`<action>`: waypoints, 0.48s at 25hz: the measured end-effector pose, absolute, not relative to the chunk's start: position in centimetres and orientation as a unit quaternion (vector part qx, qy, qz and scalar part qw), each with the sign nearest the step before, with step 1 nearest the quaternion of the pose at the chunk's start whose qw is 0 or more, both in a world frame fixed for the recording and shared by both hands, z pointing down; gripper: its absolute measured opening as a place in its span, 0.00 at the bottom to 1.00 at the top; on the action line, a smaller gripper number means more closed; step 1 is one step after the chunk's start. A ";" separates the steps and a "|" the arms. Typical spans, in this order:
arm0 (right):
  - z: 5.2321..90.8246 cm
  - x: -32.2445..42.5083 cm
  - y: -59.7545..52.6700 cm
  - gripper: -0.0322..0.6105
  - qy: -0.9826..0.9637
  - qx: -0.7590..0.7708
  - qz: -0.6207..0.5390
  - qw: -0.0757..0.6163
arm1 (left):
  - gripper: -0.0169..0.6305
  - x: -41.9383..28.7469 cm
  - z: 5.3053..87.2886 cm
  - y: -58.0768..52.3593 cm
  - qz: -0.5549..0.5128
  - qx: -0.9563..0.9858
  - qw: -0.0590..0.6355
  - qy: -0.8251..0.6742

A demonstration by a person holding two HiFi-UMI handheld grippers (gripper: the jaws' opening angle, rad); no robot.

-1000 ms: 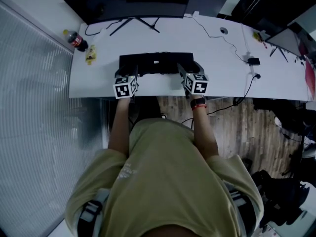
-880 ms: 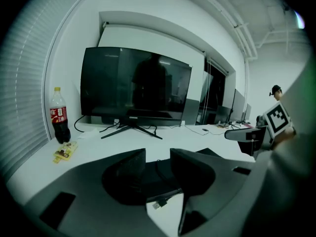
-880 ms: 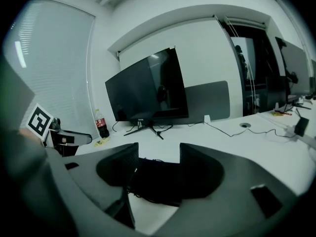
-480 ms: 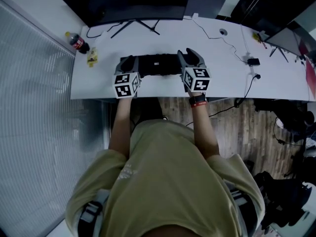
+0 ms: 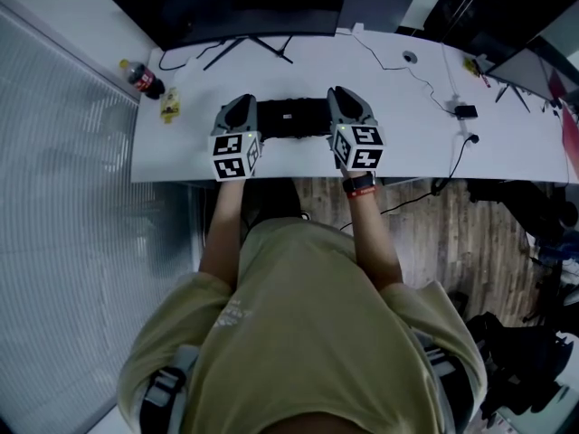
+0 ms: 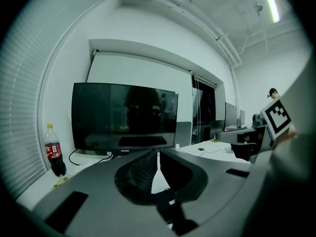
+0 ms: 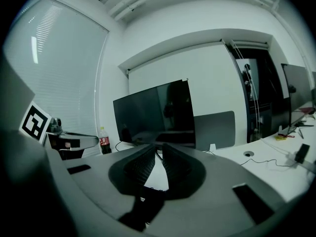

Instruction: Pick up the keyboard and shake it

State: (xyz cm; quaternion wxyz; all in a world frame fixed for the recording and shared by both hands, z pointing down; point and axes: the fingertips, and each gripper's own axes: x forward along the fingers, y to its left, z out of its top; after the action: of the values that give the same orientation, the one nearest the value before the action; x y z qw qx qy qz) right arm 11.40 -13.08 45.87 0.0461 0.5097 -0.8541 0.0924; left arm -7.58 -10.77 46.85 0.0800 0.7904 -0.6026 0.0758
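A black keyboard (image 5: 291, 118) lies across the white desk (image 5: 416, 147) in front of the monitor. My left gripper (image 5: 242, 105) covers its left end and my right gripper (image 5: 342, 98) covers its right end. In the left gripper view the left gripper (image 6: 157, 154) is shut to a thin slit, with the dark keyboard (image 6: 173, 214) caught low in the gap. In the right gripper view the right gripper (image 7: 158, 149) is still closing, its gap a narrow wedge. The dark keyboard (image 7: 140, 206) sits at the base of that wedge.
A wide dark monitor (image 5: 235, 7) stands behind the keyboard, its cables trailing over the desk. A cola bottle (image 5: 143, 76) and a yellow packet (image 5: 168, 107) lie at the far left. A small black device (image 5: 464, 112) on a cable sits to the right.
Both grippers moved forward from the desk's near edge onto the keyboard's two ends. Their jaws went from wide open to nearly together.
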 end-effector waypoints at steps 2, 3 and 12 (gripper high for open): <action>45.7 11.4 -13.0 0.13 -0.853 0.513 0.089 0.045 | 0.07 -7.5 47.0 -10.8 0.077 0.791 0.082 -0.602; 45.6 11.4 -13.0 0.12 -0.852 0.514 0.087 0.045 | 0.06 -7.4 47.0 -10.8 0.078 0.791 0.082 -0.601; 46.4 10.9 -13.2 0.09 -0.854 0.509 0.098 0.043 | 0.06 -7.0 46.6 -11.1 0.071 0.798 0.095 -0.590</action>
State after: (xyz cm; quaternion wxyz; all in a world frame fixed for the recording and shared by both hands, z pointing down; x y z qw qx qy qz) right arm 10.88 -13.16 46.38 0.0432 0.5093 -0.8539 0.0983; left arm -7.01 -11.14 46.64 0.0946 0.7983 -0.5905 0.0714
